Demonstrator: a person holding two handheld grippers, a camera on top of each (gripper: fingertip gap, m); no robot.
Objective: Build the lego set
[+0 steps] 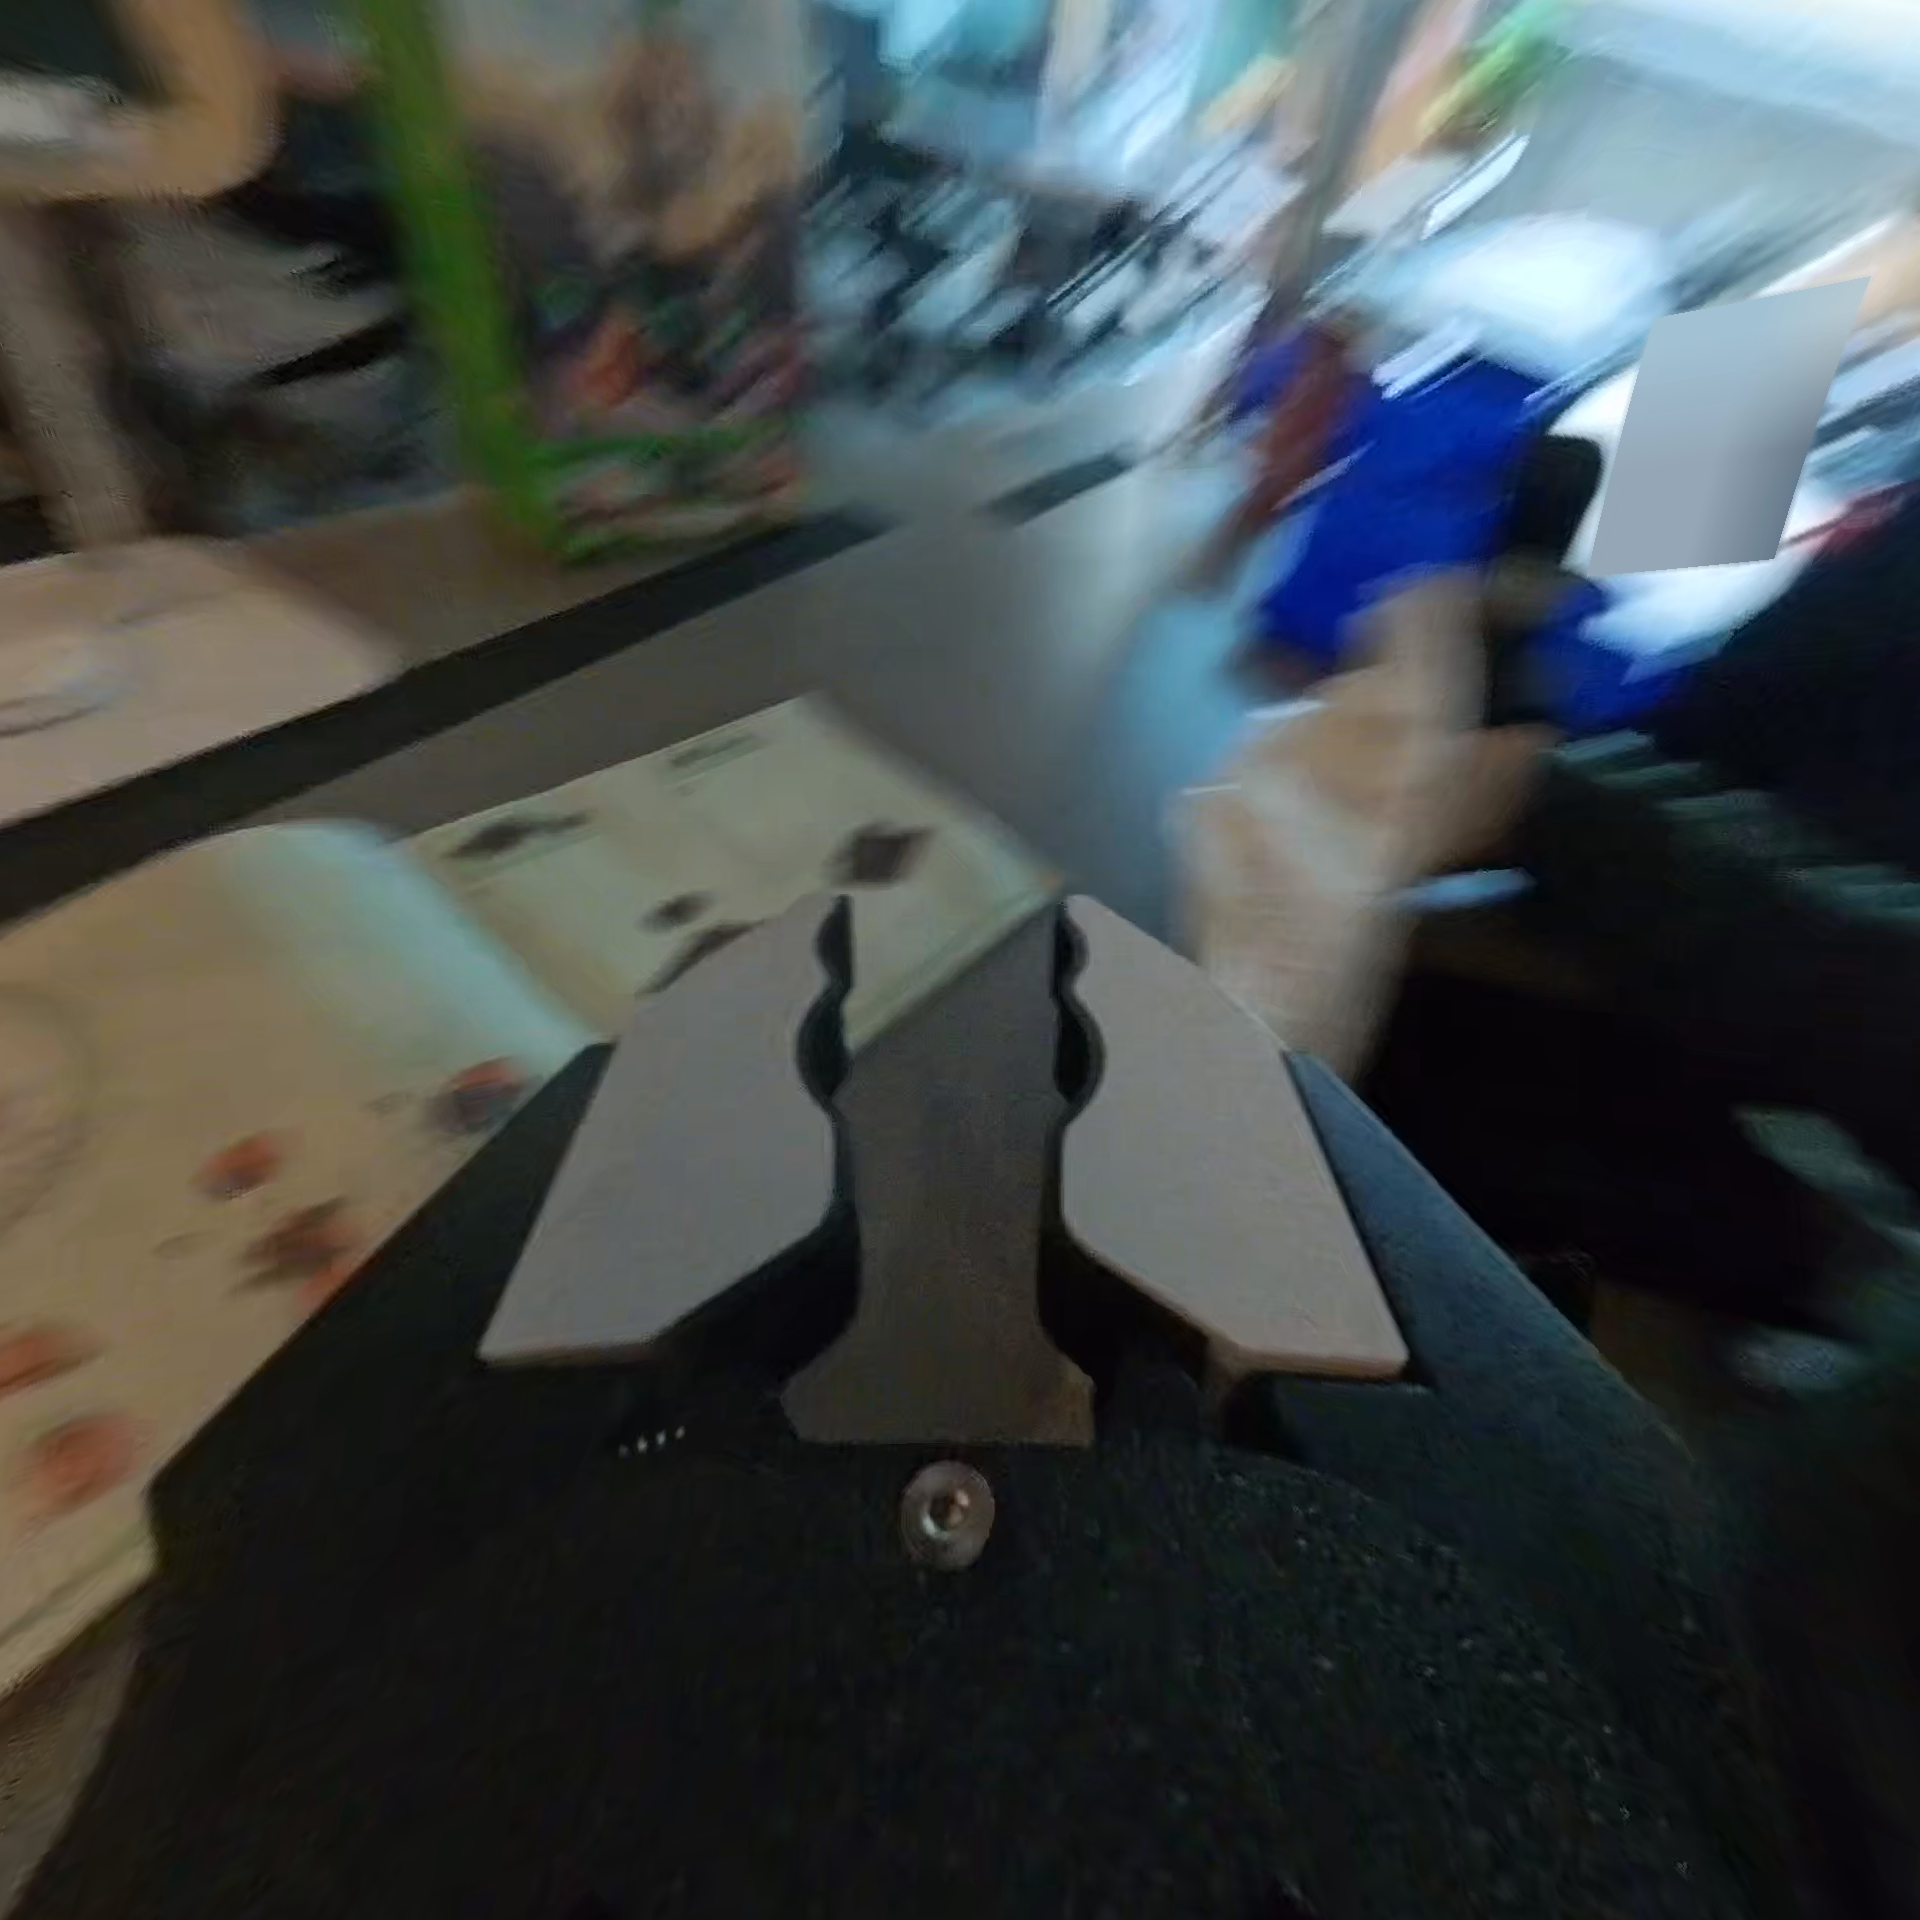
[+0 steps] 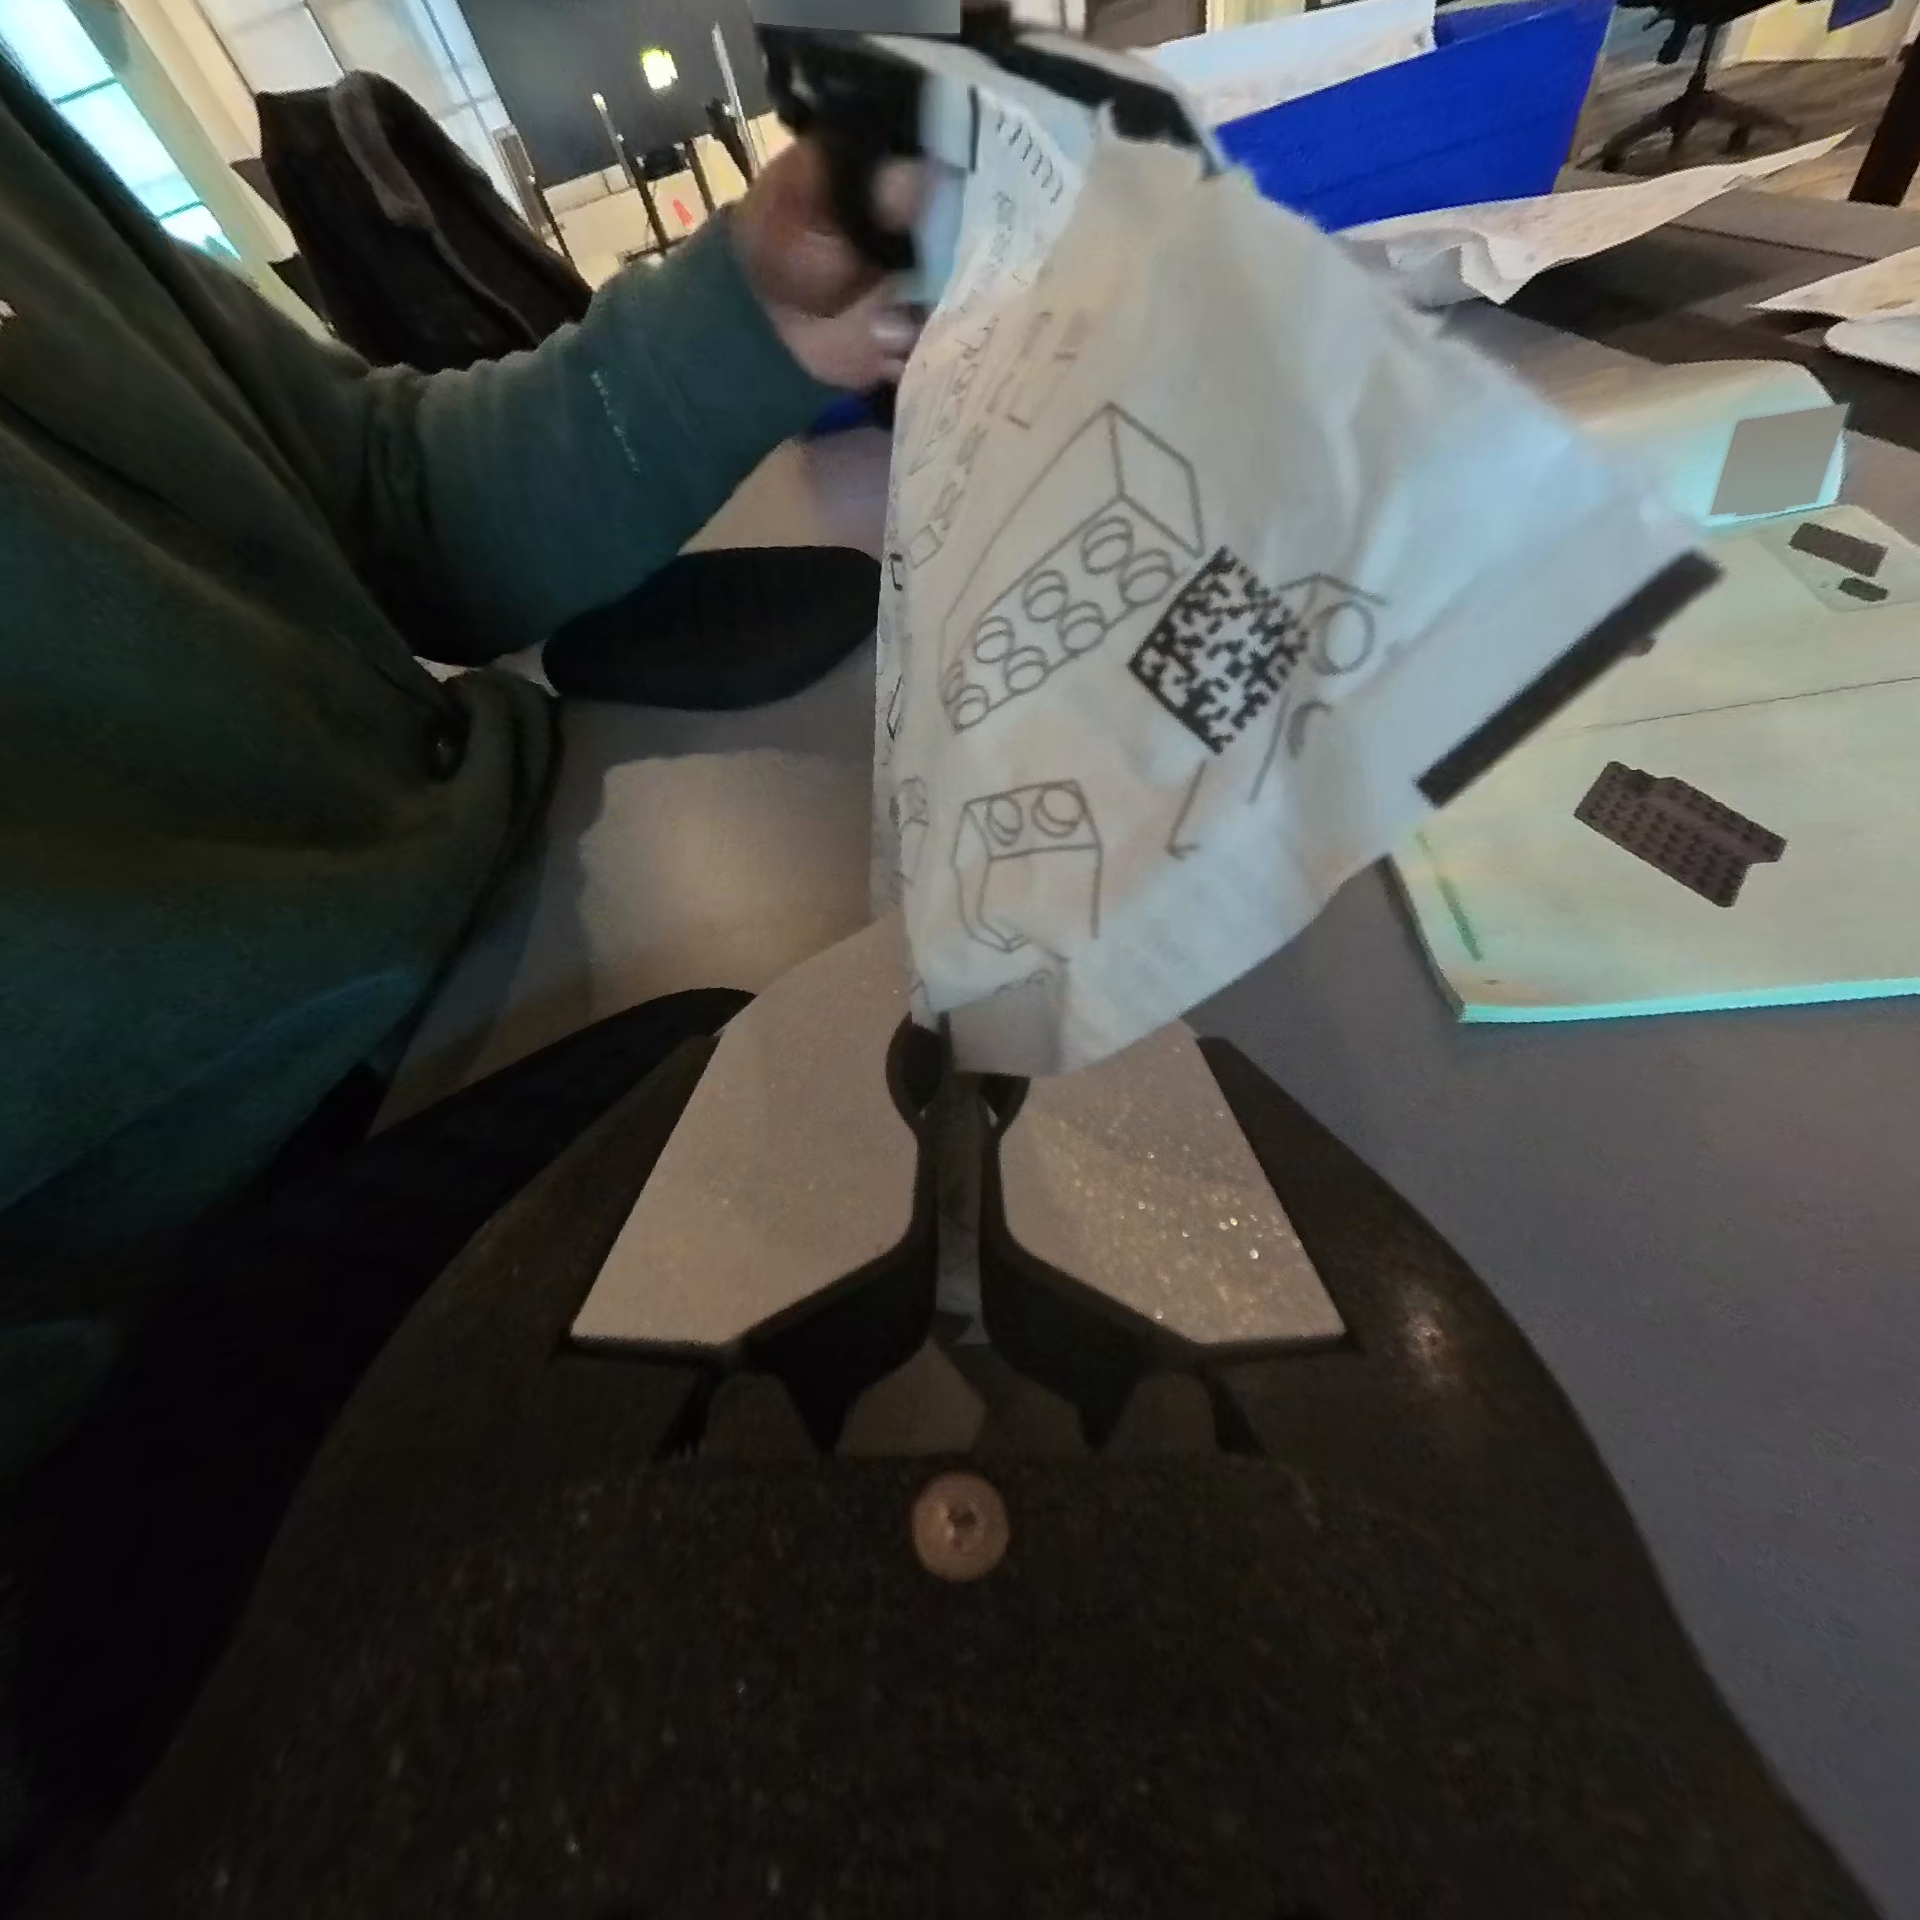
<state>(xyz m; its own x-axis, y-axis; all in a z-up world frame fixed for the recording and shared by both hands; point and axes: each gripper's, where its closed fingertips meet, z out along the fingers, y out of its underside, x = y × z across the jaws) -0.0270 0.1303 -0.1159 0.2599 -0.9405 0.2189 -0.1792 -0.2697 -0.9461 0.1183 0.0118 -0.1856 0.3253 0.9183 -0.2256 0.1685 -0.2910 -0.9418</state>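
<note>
My right gripper (image 2: pixel 951 1049) is shut on the bottom corner of a white paper bag (image 2: pixel 1143 520) printed with brick drawings, and holds it up above the grey table (image 2: pixel 1558 1351). The left gripper (image 2: pixel 862 177), held by a hand in a green sleeve (image 2: pixel 468 468), shows blurred by the bag's top edge. The left wrist view is smeared by motion. There, my left gripper (image 1: pixel 956 914) is open with nothing between its fingers, above the open instruction booklet (image 1: pixel 727 831). The booklet also lies at the right in the right wrist view (image 2: pixel 1662 831).
A blue bin (image 2: pixel 1434 114) and loose white paper (image 2: pixel 1558 239) sit at the back of the table. A green-edged box (image 1: pixel 623 416) stands behind the booklet. A hand (image 1: pixel 1351 831) is at the right. A black pad (image 2: pixel 717 623) lies by the sleeve. About 20 cm separates my left fingertips from my right.
</note>
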